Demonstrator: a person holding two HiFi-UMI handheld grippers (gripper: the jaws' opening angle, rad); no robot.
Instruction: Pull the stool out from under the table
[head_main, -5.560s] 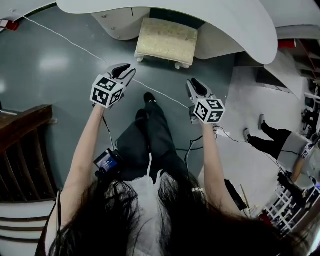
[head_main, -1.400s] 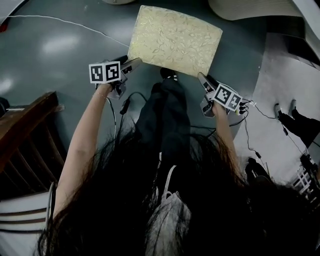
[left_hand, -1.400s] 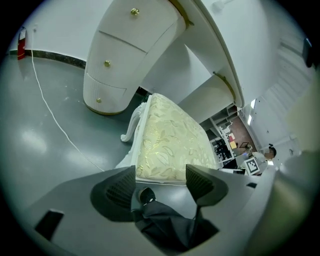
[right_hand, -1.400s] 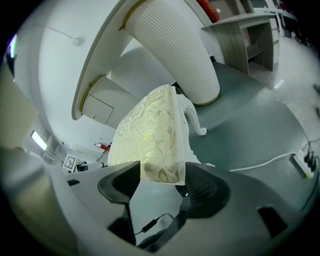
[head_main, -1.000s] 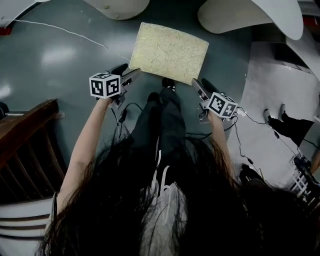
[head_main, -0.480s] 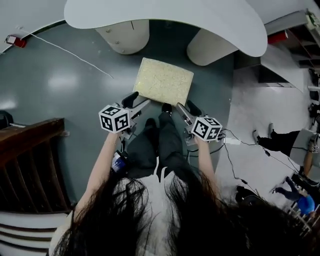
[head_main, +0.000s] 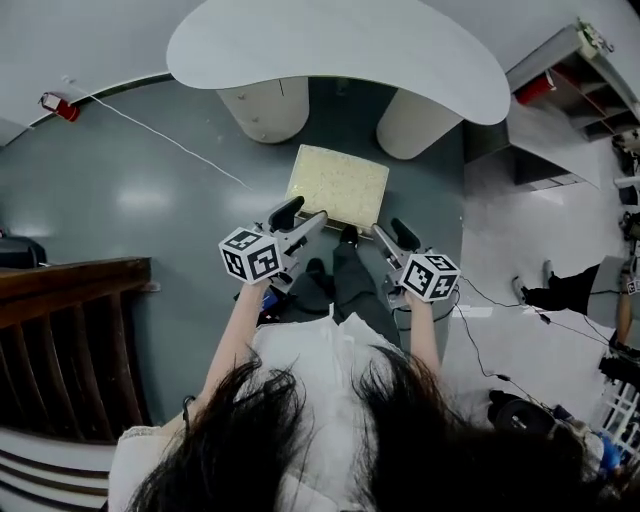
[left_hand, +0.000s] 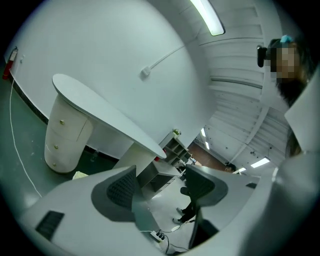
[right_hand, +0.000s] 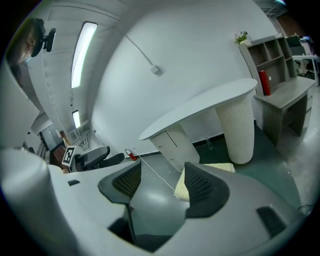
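The stool (head_main: 337, 187), with a cream patterned cushion, stands on the grey-green floor just in front of the white table (head_main: 330, 50), clear of its top. My left gripper (head_main: 300, 216) hovers by the stool's near left corner, raised off it. My right gripper (head_main: 393, 236) hovers off the near right corner. In the left gripper view the left gripper (left_hand: 161, 186) is open with only floor and room between its jaws. The right gripper (right_hand: 162, 185) is open too, and a strip of the stool (right_hand: 216, 167) shows behind its right jaw, apart from it.
Two white pedestals (head_main: 265, 105) carry the table. A dark wooden railing (head_main: 60, 340) stands at the left. A white cable (head_main: 170, 140) crosses the floor. Shelves (head_main: 570, 70), a person (head_main: 570, 290) and loose cables (head_main: 480, 300) lie to the right.
The stool has come out from under the table. Both grippers, earlier at its near corners, have let go and lifted away as the view rose.
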